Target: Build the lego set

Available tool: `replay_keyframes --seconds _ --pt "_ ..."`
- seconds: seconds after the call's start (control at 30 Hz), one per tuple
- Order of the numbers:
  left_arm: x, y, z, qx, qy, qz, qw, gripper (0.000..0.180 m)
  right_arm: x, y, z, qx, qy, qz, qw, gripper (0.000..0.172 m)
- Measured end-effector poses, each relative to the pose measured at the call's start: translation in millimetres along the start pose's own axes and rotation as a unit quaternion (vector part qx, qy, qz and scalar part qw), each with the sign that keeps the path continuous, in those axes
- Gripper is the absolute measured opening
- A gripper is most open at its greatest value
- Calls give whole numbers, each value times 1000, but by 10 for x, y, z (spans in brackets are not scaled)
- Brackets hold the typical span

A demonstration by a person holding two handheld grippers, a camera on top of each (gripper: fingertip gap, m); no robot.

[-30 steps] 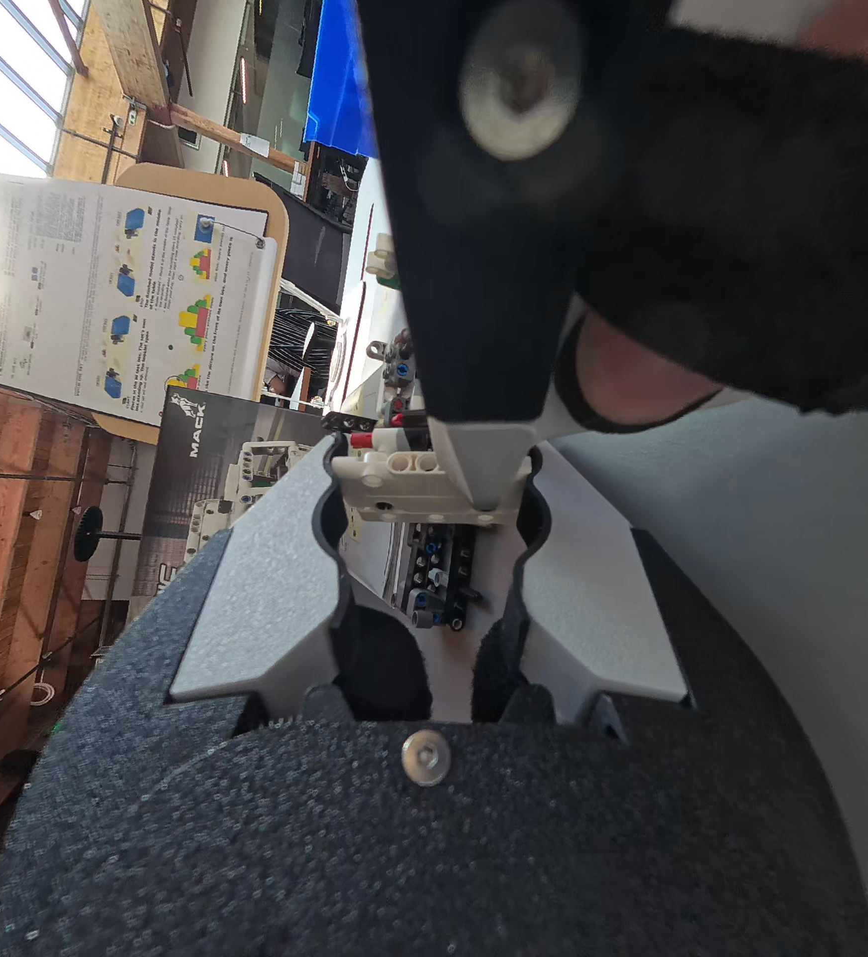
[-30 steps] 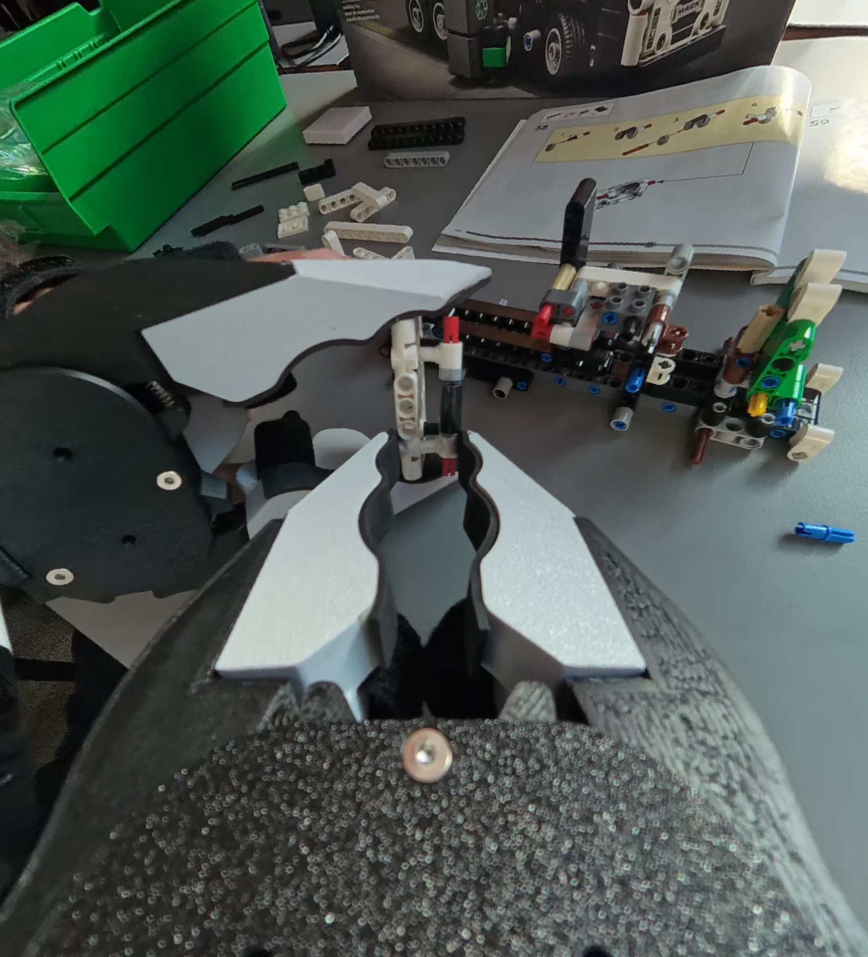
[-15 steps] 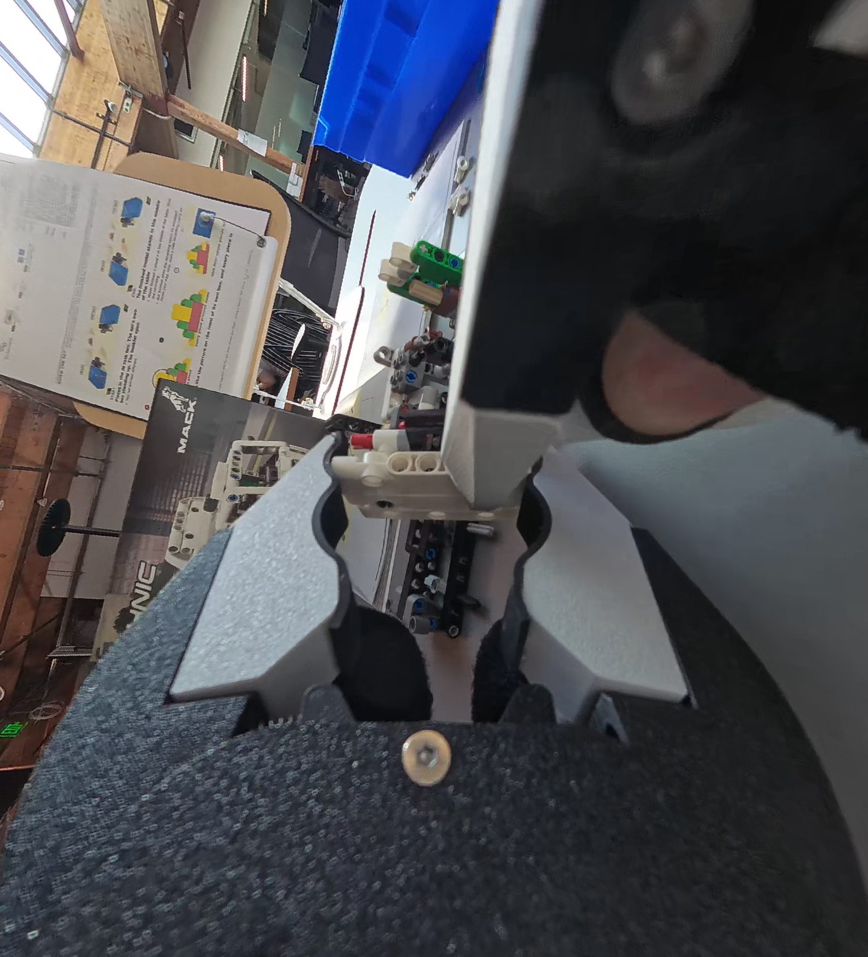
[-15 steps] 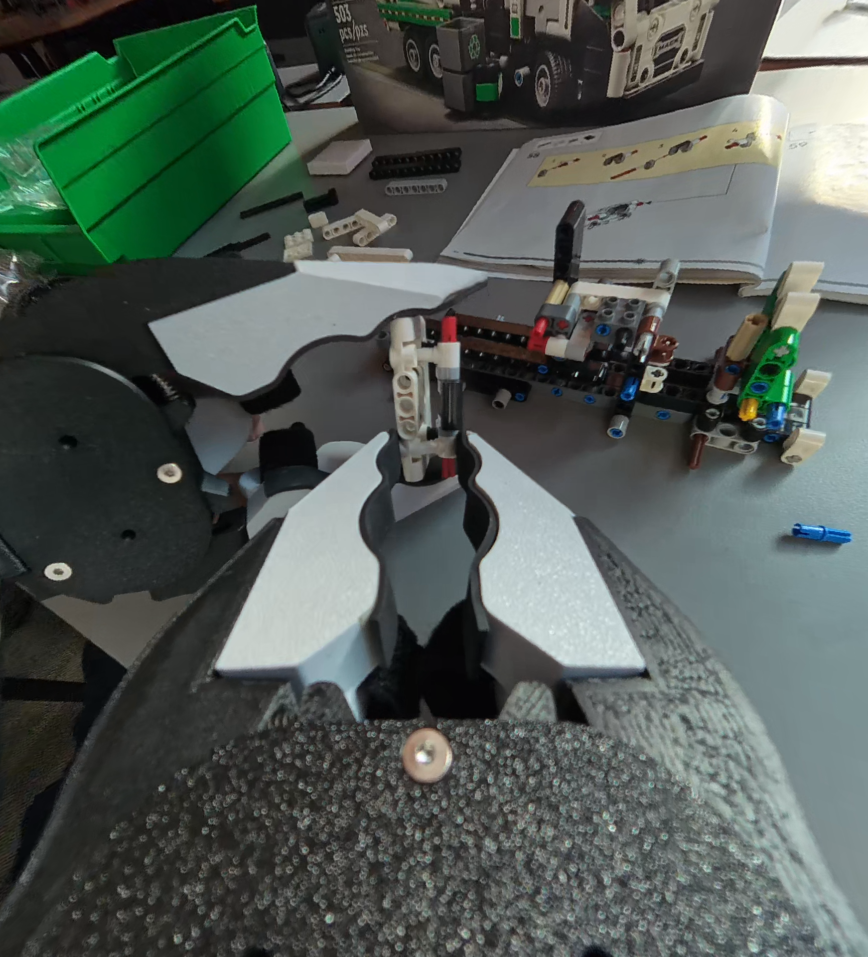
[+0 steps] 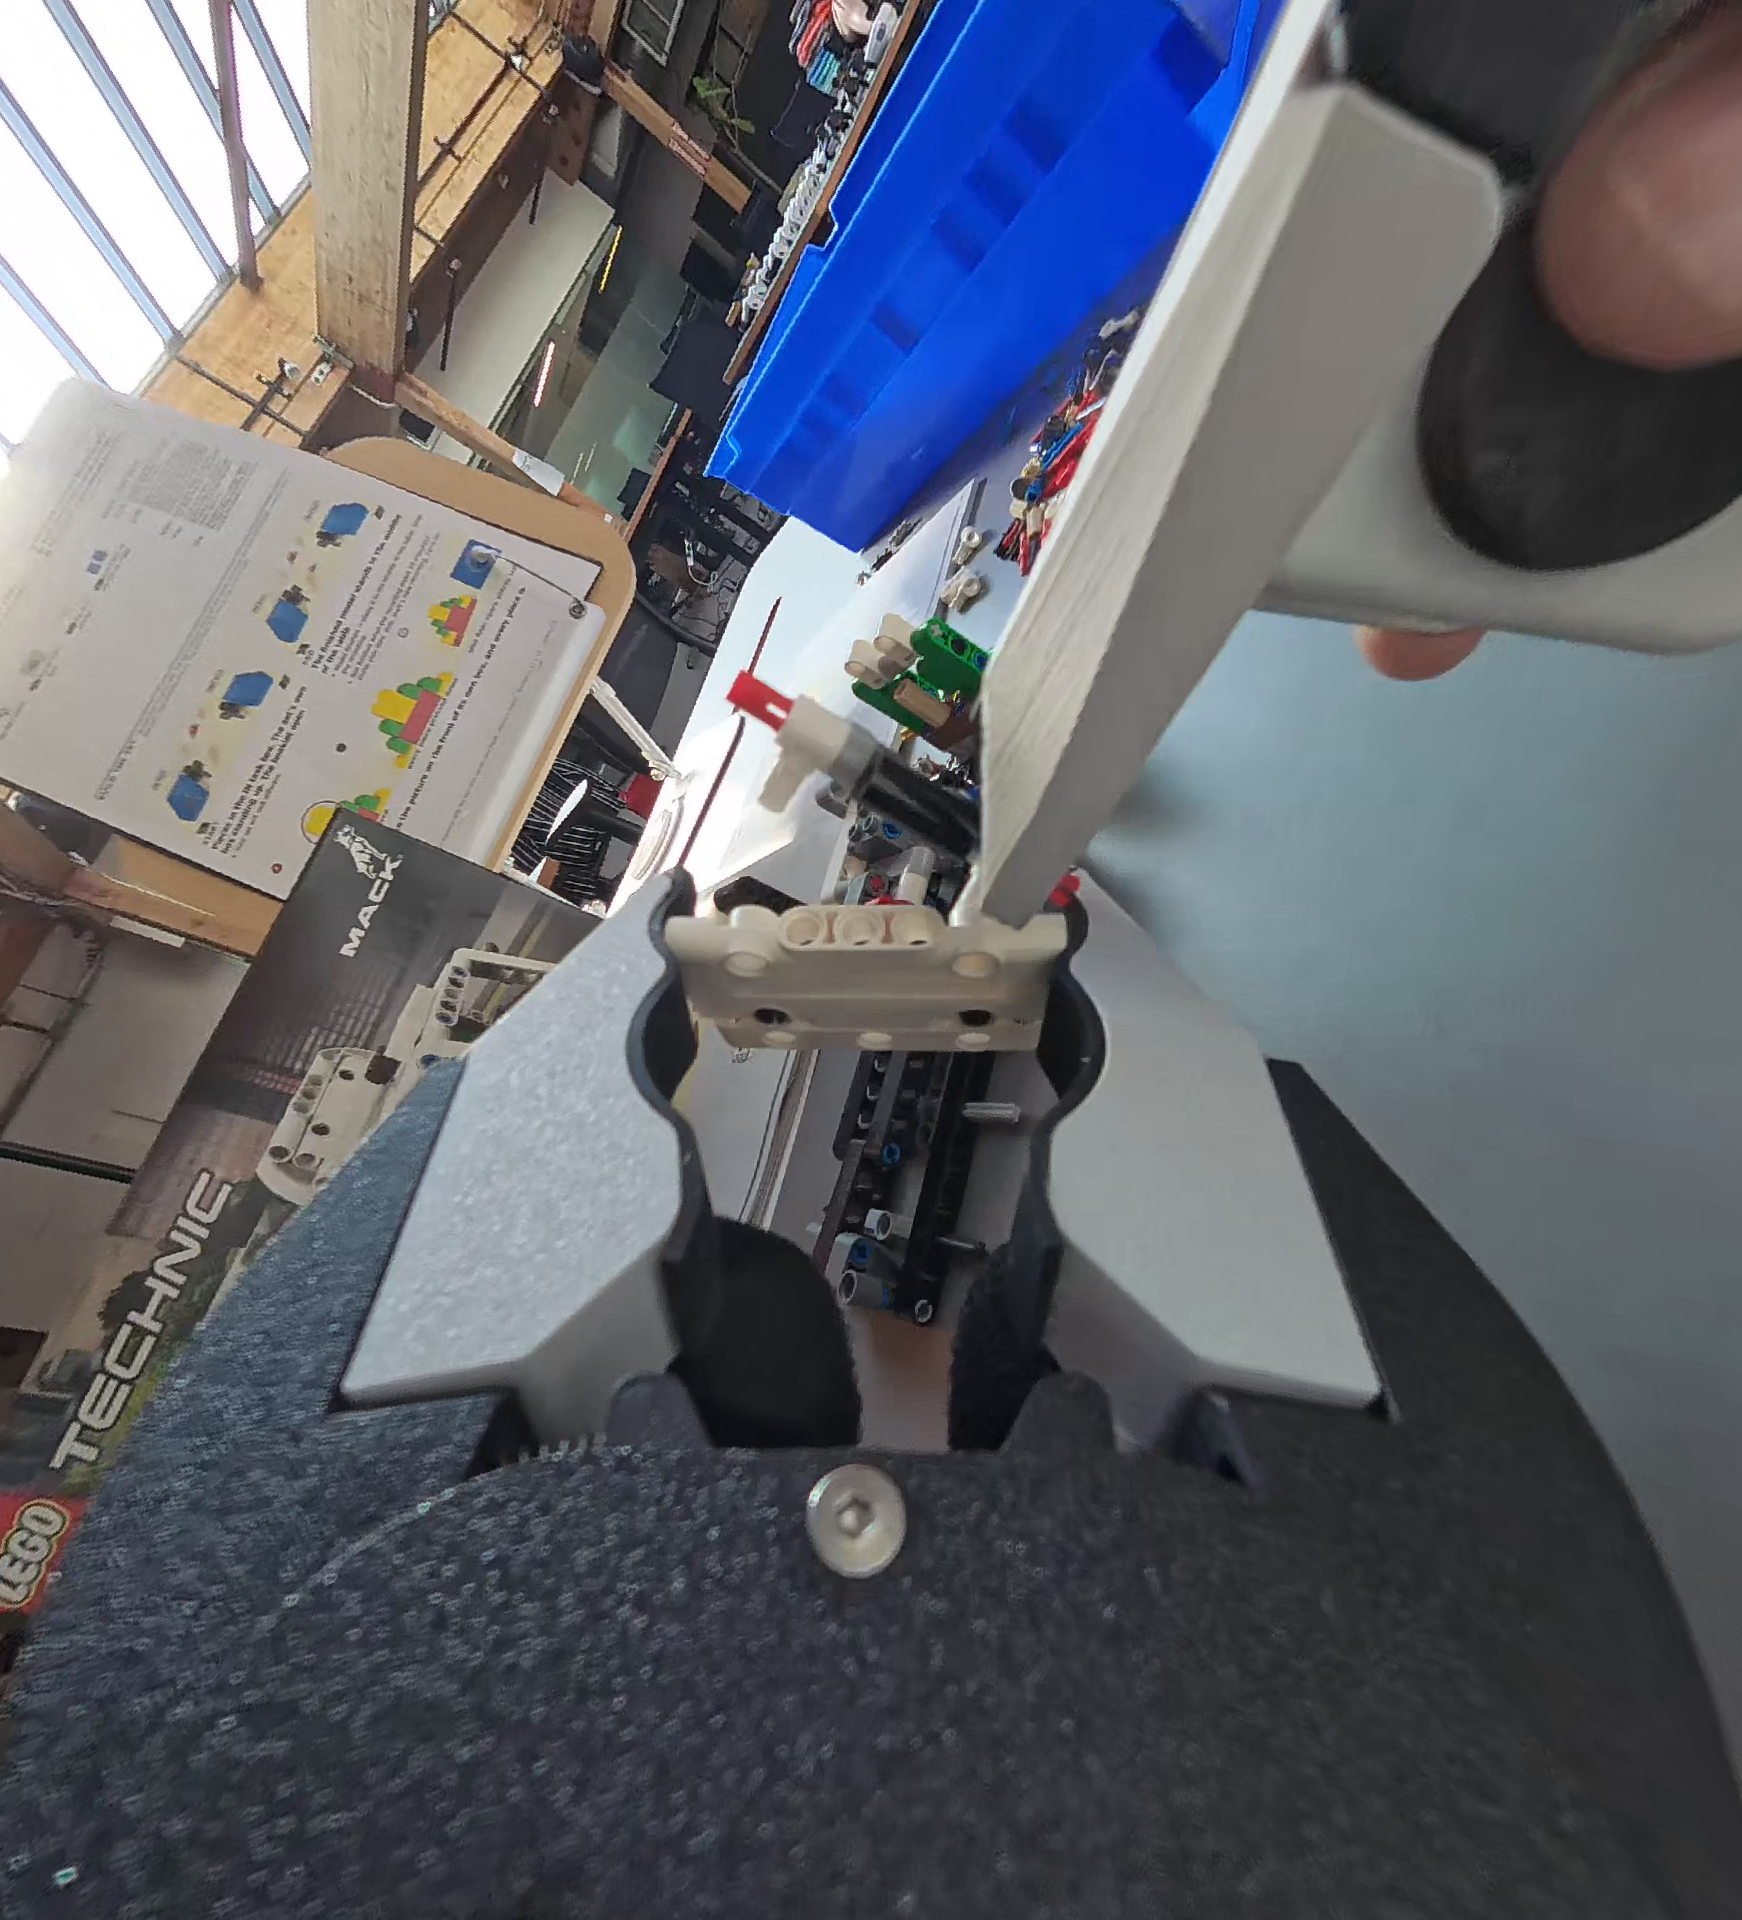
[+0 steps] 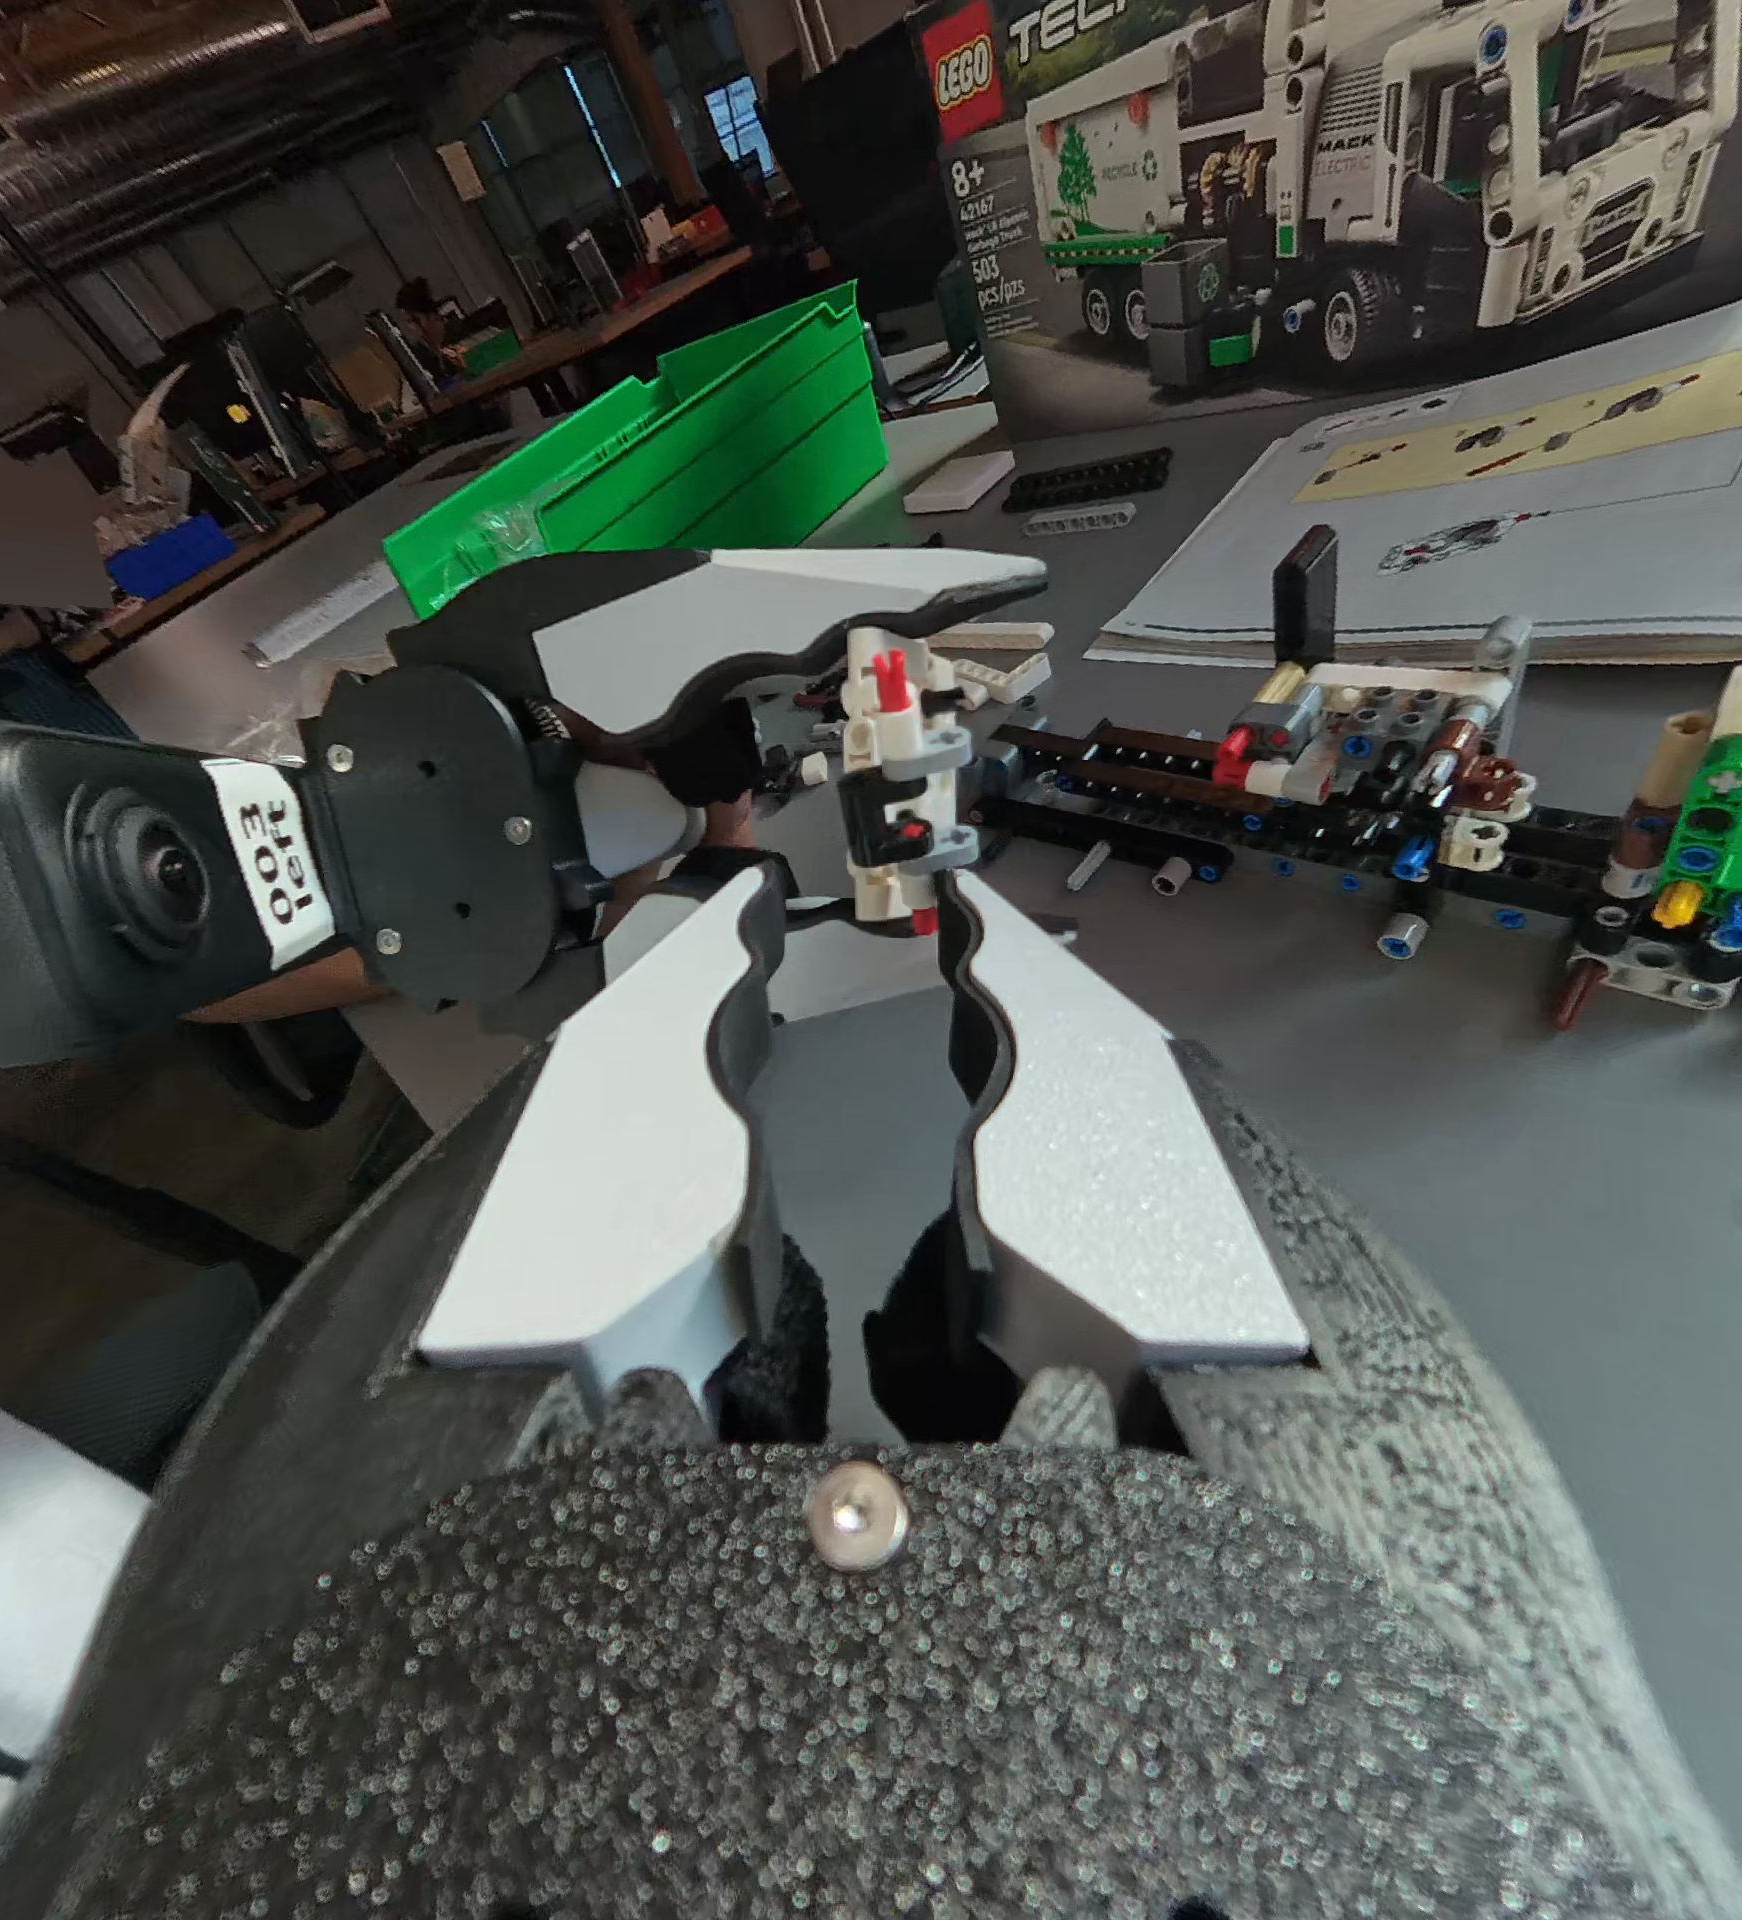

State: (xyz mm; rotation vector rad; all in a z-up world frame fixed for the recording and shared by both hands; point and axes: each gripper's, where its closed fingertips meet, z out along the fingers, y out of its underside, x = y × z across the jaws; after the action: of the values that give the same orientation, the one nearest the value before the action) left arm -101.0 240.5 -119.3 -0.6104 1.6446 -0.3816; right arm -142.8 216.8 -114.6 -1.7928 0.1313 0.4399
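White brick assembly point(image 6: 893, 769) at centre frame, above table point(image 6: 1469, 1195), clamped crosswise in left gripper point(image 5: 867, 935) jaws. Right gripper point(image 6: 862, 904) jaws, previously gripping its lower end, now parted; grip released, left pad clear.

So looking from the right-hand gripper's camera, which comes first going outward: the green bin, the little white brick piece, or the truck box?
From the right gripper:
1. The little white brick piece, right at its fingertips, held by the left gripper.
2. The green bin, farther back on the left.
3. The truck box, standing at the far back, on the right.
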Motion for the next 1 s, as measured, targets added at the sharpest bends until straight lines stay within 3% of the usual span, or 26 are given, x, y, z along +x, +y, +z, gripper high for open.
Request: replay_keyframes --seconds 0.23,0.5,0.73,1.0 --pt "112 -76 -23 33 39 -6 999 64 75 31 -23 -9 -35 30 999 8" --pt "156 -99 -32 49 75 -49 995 64 53 69 -24 -30 -94 87 991 6" --pt "196 -202 -88 97 157 -142 972 64 -38 33 -56 -55 -184 181 965 5" --pt "172 -203 -92 108 168 -159 967 64 -50 3 -38 -51 -192 188 962 5"
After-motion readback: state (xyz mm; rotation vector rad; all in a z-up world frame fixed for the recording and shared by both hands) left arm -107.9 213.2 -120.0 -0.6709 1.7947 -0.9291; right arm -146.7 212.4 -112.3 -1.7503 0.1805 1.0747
